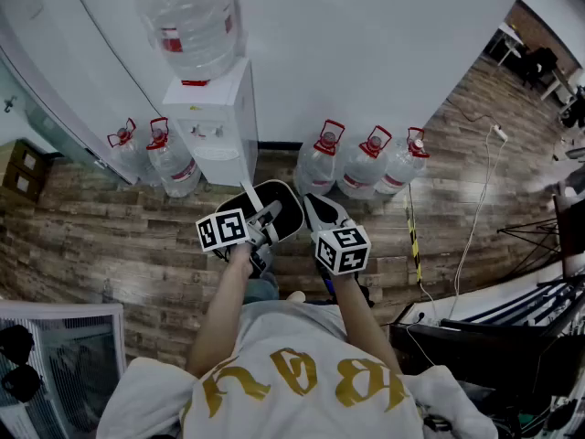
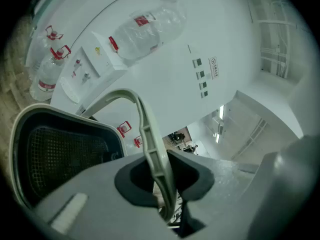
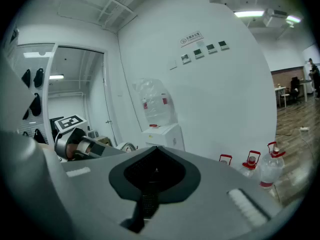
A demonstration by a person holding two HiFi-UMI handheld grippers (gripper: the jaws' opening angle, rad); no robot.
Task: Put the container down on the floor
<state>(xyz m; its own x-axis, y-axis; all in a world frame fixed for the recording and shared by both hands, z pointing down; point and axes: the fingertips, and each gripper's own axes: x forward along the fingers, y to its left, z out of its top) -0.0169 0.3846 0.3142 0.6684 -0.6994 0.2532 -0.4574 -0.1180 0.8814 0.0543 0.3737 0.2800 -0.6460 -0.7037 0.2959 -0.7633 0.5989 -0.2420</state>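
A black oval container (image 1: 281, 210) with a pale rim hangs above the wooden floor (image 1: 110, 245) in front of me. Its thin white handle (image 2: 146, 129) runs between the jaws of my left gripper (image 1: 263, 221), which is shut on it. The left gripper view looks into the container's dark meshed inside (image 2: 60, 154), just below my left gripper (image 2: 162, 176). My right gripper (image 1: 320, 212) is beside the container's right edge; whether it touches is unclear. The right gripper view shows my right gripper (image 3: 155, 170) shut with nothing in it.
A white water dispenser (image 1: 218, 122) with a big bottle on top stands against the wall ahead. Water jugs stand on the floor to its left (image 1: 157, 158) and right (image 1: 361, 165). A white cable (image 1: 475, 208) and black equipment (image 1: 494, 337) lie to the right, a white rack (image 1: 64, 355) lower left.
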